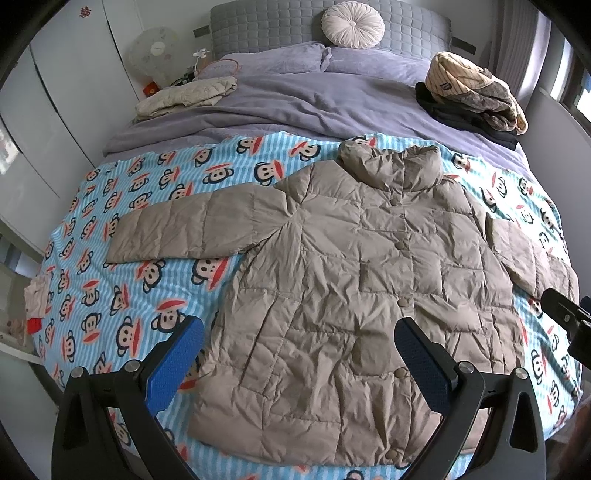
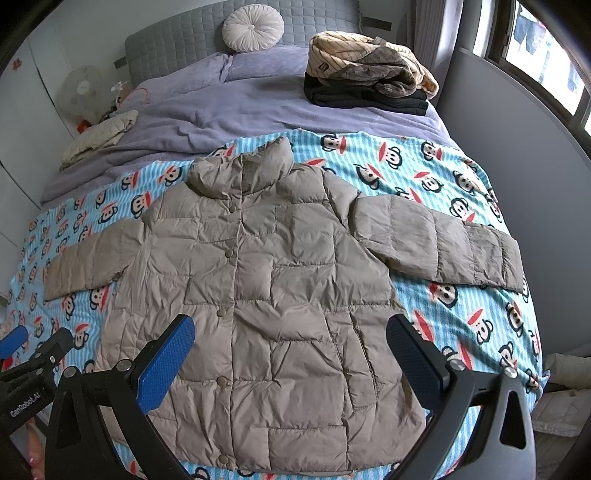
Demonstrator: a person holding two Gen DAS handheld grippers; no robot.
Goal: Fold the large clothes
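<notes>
A taupe quilted puffer jacket [image 1: 343,269] lies flat, front up and buttoned, on a blue monkey-print blanket [image 1: 122,221], collar toward the headboard. Both sleeves are spread out sideways. It also shows in the right wrist view [image 2: 266,280]. My left gripper [image 1: 299,328] is open and empty, hovering above the jacket's lower left hem area. My right gripper [image 2: 290,332] is open and empty above the jacket's lower right part. The right gripper's body shows at the left wrist view's right edge [image 1: 565,314]; the left gripper's shows at the right wrist view's left edge [image 2: 33,354].
The blanket [image 2: 461,306] covers the foot of a bed with purple bedding [image 1: 295,99]. A pile of folded clothes [image 1: 476,96] sits at the back right, a cream folded garment [image 1: 184,96] at the back left. A round cushion [image 1: 352,24] leans on the grey headboard. Wardrobes stand left, a wall right.
</notes>
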